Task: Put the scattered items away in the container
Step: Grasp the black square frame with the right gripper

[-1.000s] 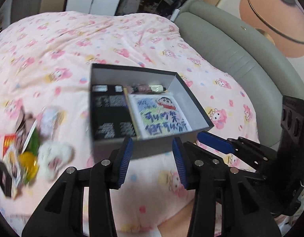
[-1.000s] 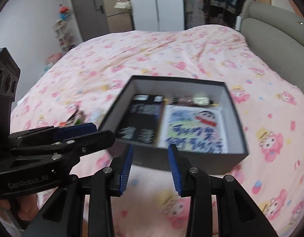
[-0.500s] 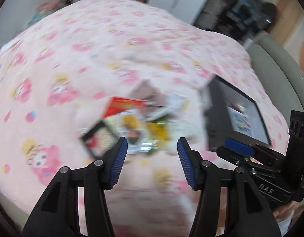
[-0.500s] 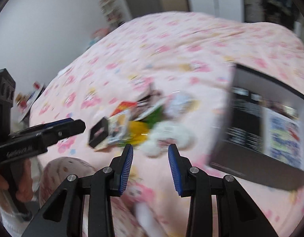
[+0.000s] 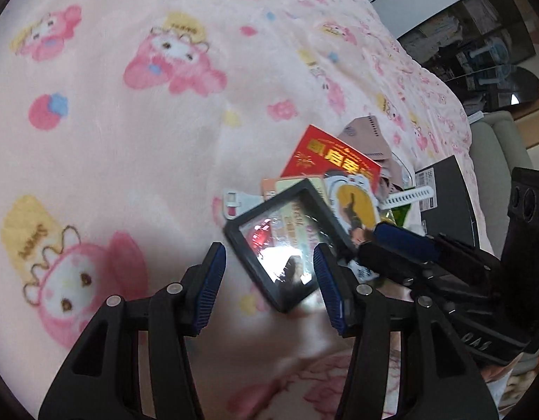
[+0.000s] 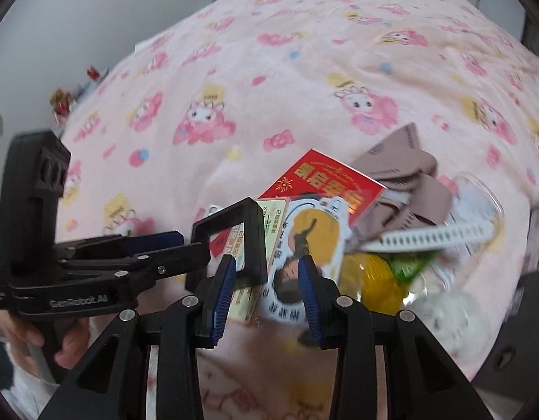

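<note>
Both grippers are spread wide, holding nothing. Left gripper (image 5: 269,273) frames the black case (image 5: 287,245), lying at the pile's near edge on the blanket (image 5: 111,105). Case looks stiff, light, w/ slippery glossy face; grip across its edges. Right gripper (image 6: 265,290) hovers over the sticker (image 6: 304,245).

Black-framed pic (image 5: 287,246) atop item pile (image 6: 339,217)

Soft, even indoor light, fisheye bending with dark corners toward every edge, glare on the black frame (image 5: 285,245), and motion blur at five o'clock.
</note>
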The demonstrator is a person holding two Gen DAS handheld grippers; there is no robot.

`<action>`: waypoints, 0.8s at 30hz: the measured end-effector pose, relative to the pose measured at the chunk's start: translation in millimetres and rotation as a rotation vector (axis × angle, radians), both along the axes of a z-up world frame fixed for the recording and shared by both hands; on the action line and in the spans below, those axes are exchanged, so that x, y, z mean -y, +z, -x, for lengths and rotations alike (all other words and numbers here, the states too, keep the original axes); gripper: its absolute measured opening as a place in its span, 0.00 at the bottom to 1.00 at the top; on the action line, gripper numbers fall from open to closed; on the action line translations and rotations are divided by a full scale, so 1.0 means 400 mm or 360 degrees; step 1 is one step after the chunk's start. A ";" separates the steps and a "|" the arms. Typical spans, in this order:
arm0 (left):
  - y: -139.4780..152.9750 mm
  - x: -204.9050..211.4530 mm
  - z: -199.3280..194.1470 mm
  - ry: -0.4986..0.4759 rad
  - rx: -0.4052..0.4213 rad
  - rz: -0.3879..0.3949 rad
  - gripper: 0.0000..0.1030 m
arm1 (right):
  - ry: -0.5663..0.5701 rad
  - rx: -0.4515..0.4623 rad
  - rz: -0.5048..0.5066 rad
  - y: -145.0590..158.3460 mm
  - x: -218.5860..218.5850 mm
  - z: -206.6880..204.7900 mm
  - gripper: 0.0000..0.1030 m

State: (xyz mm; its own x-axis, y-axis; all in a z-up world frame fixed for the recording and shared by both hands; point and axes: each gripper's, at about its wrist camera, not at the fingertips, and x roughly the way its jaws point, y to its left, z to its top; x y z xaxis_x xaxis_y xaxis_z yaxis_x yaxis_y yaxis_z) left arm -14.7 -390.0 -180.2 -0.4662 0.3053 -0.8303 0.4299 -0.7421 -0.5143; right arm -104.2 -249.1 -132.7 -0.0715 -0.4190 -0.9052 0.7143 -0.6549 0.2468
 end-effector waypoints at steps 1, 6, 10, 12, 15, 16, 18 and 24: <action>-0.008 0.003 0.004 0.0000 0.0003 -0.0012 0.51 | 0.0022 0.0014 -0.0021 -0.013 0.011 0.000 0.32; -0.038 0.003 0.019 -0.0004 -0.0012 -0.0029 0.30 | -0.0013 0.0224 0.0079 -0.051 0.018 0.020 0.31; -0.044 0.014 0.010 0.0007 -0.0029 -0.0096 0.30 | -0.0072 0.0219 0.0089 -0.052 0.006 0.026 0.20; -0.032 0.011 0.004 -0.0004 -0.0037 -0.0100 0.29 | -0.0089 0.0255 0.0127 -0.049 -0.007 0.023 0.18; 0.003 -0.001 0.000 -0.0012 -0.0075 -0.0099 0.29 | -0.0089 0.0233 0.0155 -0.028 -0.024 0.003 0.18; 0.021 -0.007 -0.001 -0.0019 -0.0095 -0.0096 0.29 | -0.0101 0.0219 0.0169 -0.015 -0.035 -0.006 0.18; 0.068 -0.024 -0.005 -0.0031 -0.0153 -0.0100 0.29 | -0.0156 0.0213 0.0238 0.017 -0.064 -0.016 0.18; 0.205 -0.164 0.019 -0.0229 -0.0341 -0.0119 0.27 | -0.0276 0.0102 0.0512 0.180 -0.206 -0.071 0.17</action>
State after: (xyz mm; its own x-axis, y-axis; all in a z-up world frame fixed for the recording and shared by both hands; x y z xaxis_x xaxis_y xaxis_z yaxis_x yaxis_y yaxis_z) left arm -22.2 -324.5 -98.4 -0.5762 0.4380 -0.6900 0.1980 -0.7443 -0.6378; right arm -75.9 -166.8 -60.7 -0.1137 -0.6695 -0.7341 0.5759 -0.6465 0.5004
